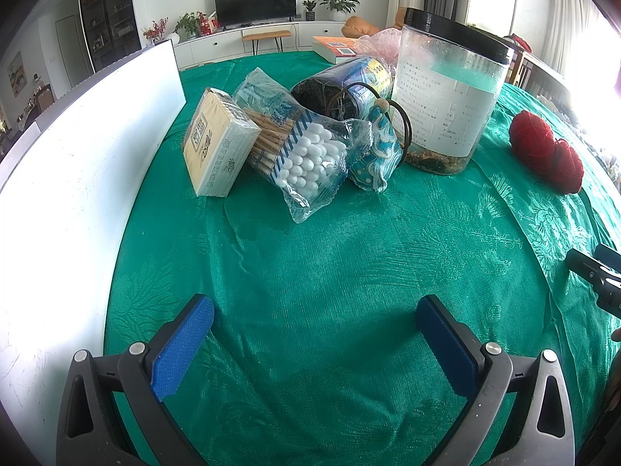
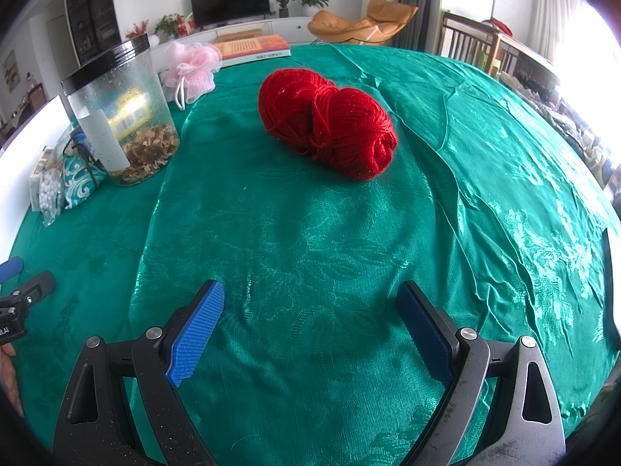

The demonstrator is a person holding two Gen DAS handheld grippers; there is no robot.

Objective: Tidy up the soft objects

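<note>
- The red yarn [image 2: 328, 126] is seen lying loose on the green cloth [image 2: 310, 233] of the worktop, well ahead of the right gripper [image 2: 310, 326], whose fingers are spread with nothing held
- Loose strands may be snagged, so the skein could be unravelled when lifted
- The left gripper [image 1: 314, 334] is likewise spread and empty, near the cotton swab bag [image 1: 306, 155] leaning by the jar [image 1: 450, 93], which might be toppled

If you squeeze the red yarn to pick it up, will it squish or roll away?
The red yarn looks soft and loosely wound, so it would probably squish. It seems light, and its lumpy double-ball shape may wobble rather than roll far. Loose strands could snag on the open right gripper.
</note>
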